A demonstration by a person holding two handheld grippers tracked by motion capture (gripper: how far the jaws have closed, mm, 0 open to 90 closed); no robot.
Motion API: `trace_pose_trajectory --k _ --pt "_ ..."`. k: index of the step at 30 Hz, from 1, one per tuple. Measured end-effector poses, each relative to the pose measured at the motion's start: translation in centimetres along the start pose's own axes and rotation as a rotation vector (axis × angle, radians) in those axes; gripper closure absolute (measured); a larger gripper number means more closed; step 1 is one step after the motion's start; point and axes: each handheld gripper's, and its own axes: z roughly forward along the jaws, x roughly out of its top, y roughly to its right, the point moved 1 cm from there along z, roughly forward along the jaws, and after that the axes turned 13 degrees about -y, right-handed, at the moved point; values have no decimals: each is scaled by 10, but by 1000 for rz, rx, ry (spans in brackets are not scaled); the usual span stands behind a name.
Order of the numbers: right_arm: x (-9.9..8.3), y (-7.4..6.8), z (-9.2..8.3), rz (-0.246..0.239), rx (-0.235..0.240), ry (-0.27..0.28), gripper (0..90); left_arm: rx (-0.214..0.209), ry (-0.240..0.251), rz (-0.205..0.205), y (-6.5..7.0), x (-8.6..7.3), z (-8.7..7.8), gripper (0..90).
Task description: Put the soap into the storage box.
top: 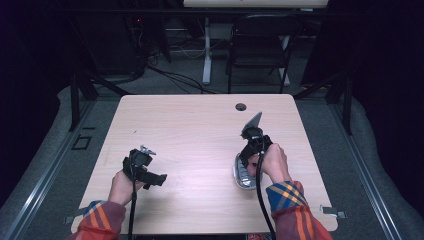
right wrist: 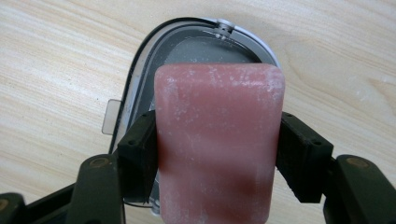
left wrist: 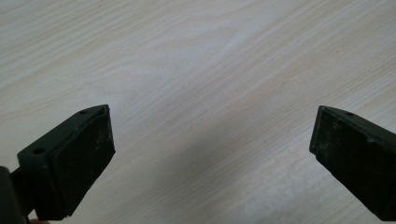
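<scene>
- The pink bar of soap (right wrist: 217, 140) sits clamped between the two black jaws of my right gripper (right wrist: 217, 158); the pads (right wrist: 140, 151) press on its two long sides.
- The bar's surface is matte pink with a pale, powdery bloom; its corners are rounded.
- Directly under the bar lies a clear, oval soap dish (right wrist: 135, 88) with a grey inner floor, a dark rim and a small tab on one edge. I cannot tell whether the bar touches the dish or is held just above it.
- In the high view, the dish (top: 240, 175) rests on the table (top: 200, 125) at the near right, with my right gripper (top: 248, 155) pointed down over it and my right hand (top: 272, 162) just beside it.
- My left gripper (left wrist: 212, 154) stands with its jaws wide apart, nothing between them, above bare pale wood grain.
- In the high view, my left gripper (top: 159, 179) is at the near left of the table, well apart from the dish, held by my left hand (top: 122, 186).
- A round cable hole (top: 241, 106) sits near the table's far edge.
</scene>
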Motion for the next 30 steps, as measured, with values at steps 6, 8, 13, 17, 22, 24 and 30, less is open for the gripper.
trace_pose_trajectory --k 6,8,13,17,22,24,30 --pt "-1 -1 3 23 13 8 370 -3 -5 4 1 1 0 0" --pt "-1 0 5 44 26 14 370 -1 -7 10 1 1 0 0" --pt "-3 4 8 59 73 22 370 0 -4 8 1 1 1 0" --pt "-8 6 0 50 67 37 375 -2 -10 12 2 1 1 0" --pt "-16 12 -9 31 74 69 376 -3 -10 15 2 1 1 0" --pt "-23 19 -11 26 109 126 351 -4 -10 17 2 1 1 0" --pt "-31 30 -14 -24 99 142 304 -5 -5 19 3 1 1 0"
